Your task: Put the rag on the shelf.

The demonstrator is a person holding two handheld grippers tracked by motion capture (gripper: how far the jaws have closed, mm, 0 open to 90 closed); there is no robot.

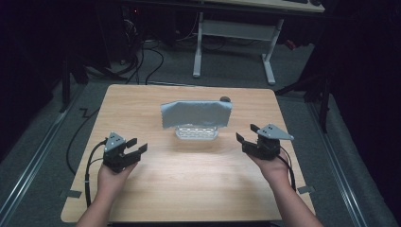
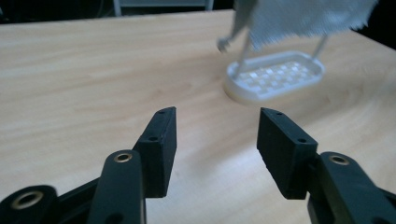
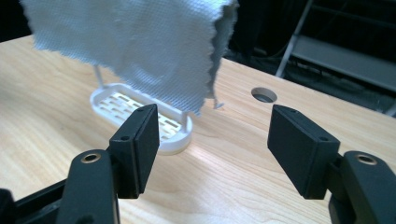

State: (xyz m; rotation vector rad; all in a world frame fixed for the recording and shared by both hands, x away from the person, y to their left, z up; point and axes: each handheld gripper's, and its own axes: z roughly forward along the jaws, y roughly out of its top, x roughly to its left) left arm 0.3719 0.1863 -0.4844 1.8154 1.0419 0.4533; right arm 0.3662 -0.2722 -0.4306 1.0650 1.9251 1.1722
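Cloth [image 1: 196, 113] of pale blue hangs draped over a white rack [image 1: 196, 132] near the middle of the wooden table [image 1: 189, 189]. Left gripper [image 1: 137, 144] and right gripper [image 1: 248, 133] sit well apart on either side of it, each with jaws spread wide and nothing between them.

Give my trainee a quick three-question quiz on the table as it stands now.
1. True or false: the blue cloth hangs over the white rack.
2. What does the left gripper hold? A cloth, B rack, C nothing.
3. How do the right gripper's jaws stand?

Key: 1 true. 2 C. 3 open, nothing between them, apart from the cloth.
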